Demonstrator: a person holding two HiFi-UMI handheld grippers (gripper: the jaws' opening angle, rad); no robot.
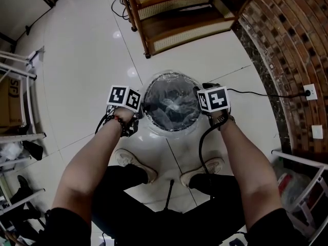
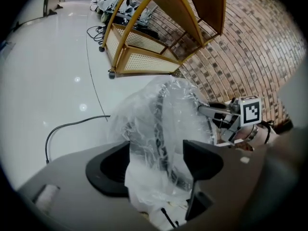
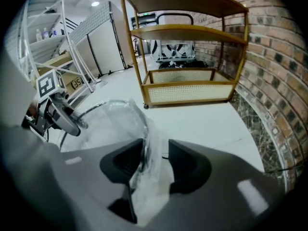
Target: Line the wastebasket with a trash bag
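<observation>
Nearest, the left hand-held gripper (image 2: pixel 156 165) has its jaws wide apart, with loose film of the trash bag (image 2: pixel 159 114) between them but not pinched. The right hand-held gripper (image 3: pixel 154 165) has its jaws narrowly apart around the opposite edge of the bag, and its pads seem not to press it. The bag is clear, very thin and light. I judge it soft, slippery and easy to tear, so it is best taken at the folded-over edge, on two opposite sides. It lies inside the round wastebasket (image 1: pixel 172 75), which stands on the floor (image 1: pixel 92 60). The edge is draped over the rim, and I see nothing else inside. Farther away stands a wooden shelf (image 1: pixel 184 14), whose trays show nothing that I can make out.
</observation>
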